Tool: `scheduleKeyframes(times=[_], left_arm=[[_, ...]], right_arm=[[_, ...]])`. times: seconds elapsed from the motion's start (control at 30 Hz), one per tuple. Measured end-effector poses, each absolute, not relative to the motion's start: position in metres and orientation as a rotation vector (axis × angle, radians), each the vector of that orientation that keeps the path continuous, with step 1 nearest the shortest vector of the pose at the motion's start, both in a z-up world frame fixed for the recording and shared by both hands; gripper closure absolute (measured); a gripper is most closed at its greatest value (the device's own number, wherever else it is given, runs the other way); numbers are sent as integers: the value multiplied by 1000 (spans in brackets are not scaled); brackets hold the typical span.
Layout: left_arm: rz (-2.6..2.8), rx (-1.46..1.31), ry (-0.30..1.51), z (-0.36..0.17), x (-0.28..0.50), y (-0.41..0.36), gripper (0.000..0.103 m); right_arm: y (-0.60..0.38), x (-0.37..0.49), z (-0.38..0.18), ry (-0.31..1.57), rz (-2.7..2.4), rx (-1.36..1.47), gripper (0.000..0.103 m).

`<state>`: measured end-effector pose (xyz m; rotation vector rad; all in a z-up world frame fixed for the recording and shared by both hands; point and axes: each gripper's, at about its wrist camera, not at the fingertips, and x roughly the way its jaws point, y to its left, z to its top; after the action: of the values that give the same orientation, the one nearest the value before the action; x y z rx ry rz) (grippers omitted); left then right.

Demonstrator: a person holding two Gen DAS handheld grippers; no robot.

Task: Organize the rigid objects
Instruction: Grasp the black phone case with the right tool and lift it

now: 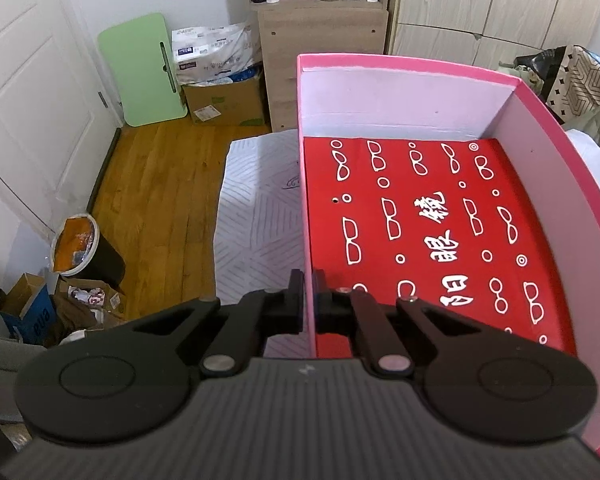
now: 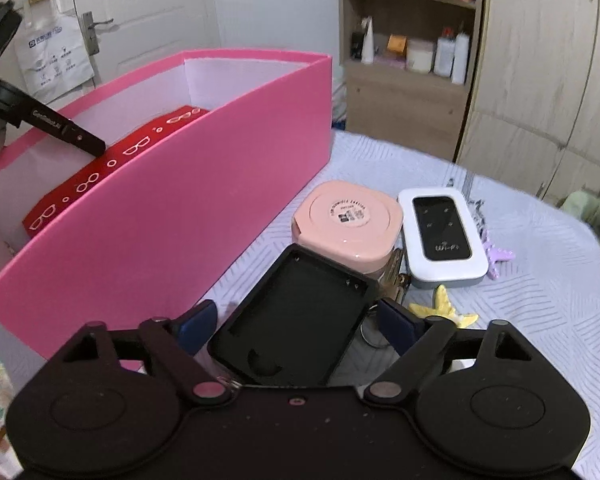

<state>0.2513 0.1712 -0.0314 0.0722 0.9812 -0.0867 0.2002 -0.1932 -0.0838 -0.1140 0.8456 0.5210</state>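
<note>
A pink box [image 1: 540, 128] stands on the table with a red glasses case [image 1: 432, 232] lying flat inside. My left gripper [image 1: 308, 300] is shut on the box's left wall. The box [image 2: 172, 216] also shows in the right wrist view, with the red case [image 2: 112, 156] inside and the left gripper's finger reaching over its far rim. My right gripper [image 2: 296, 320] is shut on a black rectangular case [image 2: 296, 320], held just above the table beside the box. A pink round-cornered container [image 2: 348, 224] and a white Wi-Fi device [image 2: 442, 236] lie just beyond it.
A yellow starfish clip [image 2: 446, 308] and a purple one [image 2: 498, 258] lie on the patterned white tablecloth [image 2: 540, 300], with keys by the pink container. A wooden shelf unit [image 2: 408, 60] and wardrobe stand behind. A bin [image 1: 84, 252] and cardboard boxes sit on the floor to the left.
</note>
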Motion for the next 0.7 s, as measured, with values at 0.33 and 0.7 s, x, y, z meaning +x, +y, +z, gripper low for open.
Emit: scheduleKeyframes(times=[0.33, 0.7], left_arm=[[-85, 105, 948, -25, 225, 168, 100], [-83, 84, 984, -22, 238, 170, 100]], right_arm=[[-207, 233, -70, 1047, 529, 5, 40], [-175, 248, -84, 1135, 491, -87, 25]])
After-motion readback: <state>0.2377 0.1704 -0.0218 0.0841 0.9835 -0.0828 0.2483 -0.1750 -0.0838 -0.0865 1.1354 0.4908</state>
